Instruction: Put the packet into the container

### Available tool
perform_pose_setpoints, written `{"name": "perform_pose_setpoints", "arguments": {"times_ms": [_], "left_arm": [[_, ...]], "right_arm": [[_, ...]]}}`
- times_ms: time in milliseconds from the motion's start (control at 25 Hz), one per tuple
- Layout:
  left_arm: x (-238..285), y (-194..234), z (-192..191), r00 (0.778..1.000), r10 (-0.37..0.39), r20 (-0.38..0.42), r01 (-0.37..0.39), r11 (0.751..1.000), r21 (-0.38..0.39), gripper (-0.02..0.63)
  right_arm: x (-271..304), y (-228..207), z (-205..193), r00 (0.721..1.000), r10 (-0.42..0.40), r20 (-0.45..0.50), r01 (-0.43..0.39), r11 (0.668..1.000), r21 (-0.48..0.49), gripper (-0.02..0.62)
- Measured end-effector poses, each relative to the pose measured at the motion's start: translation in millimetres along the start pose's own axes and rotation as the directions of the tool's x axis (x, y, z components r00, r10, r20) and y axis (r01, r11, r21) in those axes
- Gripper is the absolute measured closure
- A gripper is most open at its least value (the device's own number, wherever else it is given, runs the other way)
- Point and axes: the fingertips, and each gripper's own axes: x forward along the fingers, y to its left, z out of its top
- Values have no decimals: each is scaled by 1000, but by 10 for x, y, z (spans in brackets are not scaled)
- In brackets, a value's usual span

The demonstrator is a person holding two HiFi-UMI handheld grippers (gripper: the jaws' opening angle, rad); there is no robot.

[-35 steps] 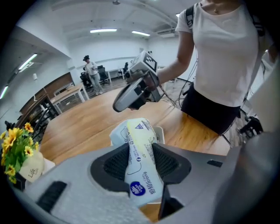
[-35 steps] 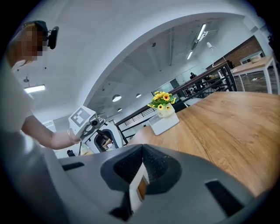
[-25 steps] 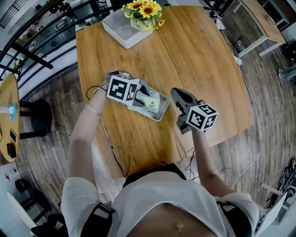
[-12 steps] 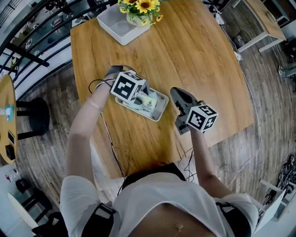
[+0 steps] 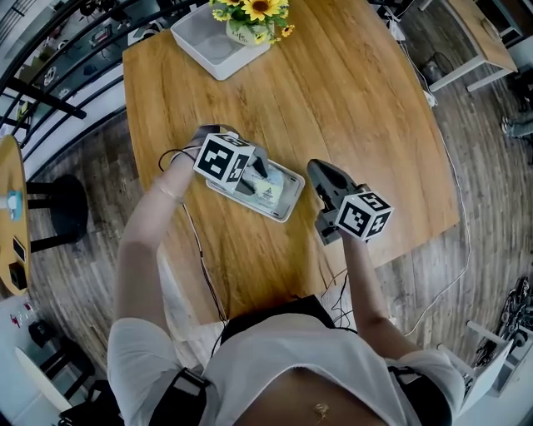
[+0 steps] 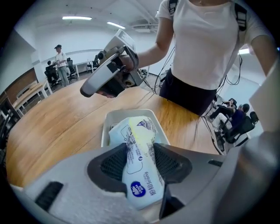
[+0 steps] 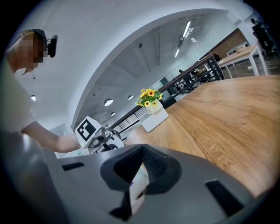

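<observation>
A shallow white container (image 5: 295,202) lies on the wooden table in the head view. My left gripper (image 5: 259,175) points steeply down into it. In the left gripper view the left gripper (image 6: 141,162) is shut on a white packet (image 6: 138,131) with blue print. Both pads touch the packet's sides, though the jaws have just been opening a little. The packet's far end rests inside the container (image 6: 106,127). My right gripper (image 5: 317,168) hovers just right of the container. In its own view the right gripper (image 7: 139,183) is shut on a thin white slip (image 7: 140,186).
A white tray (image 5: 208,52) with a pot of sunflowers (image 5: 254,12) stands at the table's far edge. A black cable (image 5: 169,156) hangs off the left edge. A round side table (image 5: 12,216) and a stool stand to the left. A person (image 6: 61,59) stands far off.
My left gripper has sunk toward the container with the packet, whose far end now lies in the tray. The right gripper has stayed in place.
</observation>
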Motion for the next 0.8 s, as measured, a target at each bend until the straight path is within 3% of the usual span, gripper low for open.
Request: {"name": "perform_pose_setpoints", "arguments": {"times_ms": [160,400,640,800], "left_arm": [[21,8,4,999,5,54,-2,999,-54,408],[-21,3,67,998,14,54,-9,997,-77,399],[-130,-11,107,996,43,78,-30,988,-154,302],[-233,-24,161,993,76,89,-59,981,-182,288]], "right_arm": [[26,8,-30,1000,3,-6,-3,1000,3,583],[47,39,-17,1000,10,-5,-10,1000,3,583],[36,54,28,1000,9,5,-9,1000,-1,583],[22,89,35,1000,12,13,-12,1000,-2,583]]}}
